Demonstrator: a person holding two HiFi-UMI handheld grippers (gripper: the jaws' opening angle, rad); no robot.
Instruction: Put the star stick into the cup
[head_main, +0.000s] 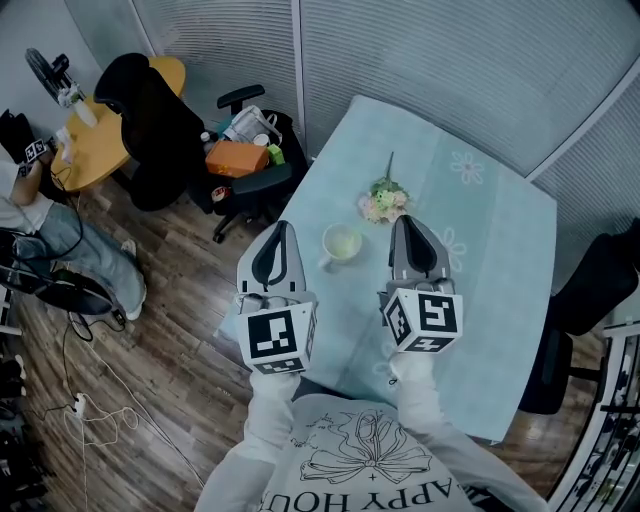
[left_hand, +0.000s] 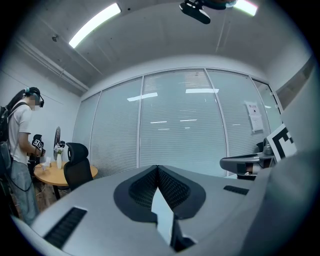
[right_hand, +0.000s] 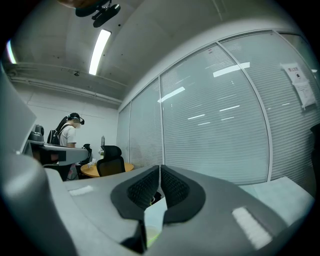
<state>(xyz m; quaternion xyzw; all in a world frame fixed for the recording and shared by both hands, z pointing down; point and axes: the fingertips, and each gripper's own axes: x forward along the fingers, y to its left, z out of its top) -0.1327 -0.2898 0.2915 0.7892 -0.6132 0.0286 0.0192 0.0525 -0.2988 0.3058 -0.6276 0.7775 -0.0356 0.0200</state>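
A small pale cup (head_main: 341, 243) with a handle stands on the light-blue tablecloth (head_main: 490, 260). Just beyond it lies the stick (head_main: 385, 198), a thin green stem with a pink and green cluster at its near end. My left gripper (head_main: 283, 229) hovers to the left of the cup, over the table's left edge, and its jaws are shut with nothing in them. My right gripper (head_main: 404, 223) is to the right of the cup and close beside the stick's cluster, shut and holding nothing. Both gripper views look level across the room, over shut tips (left_hand: 157, 167) (right_hand: 160, 168).
An office chair (head_main: 250, 165) piled with an orange bag and clutter stands against the table's left side. A dark chair (head_main: 590, 290) is at the right. A round wooden table (head_main: 105, 140), a black chair and a person are at far left. Glass partitions close off the back.
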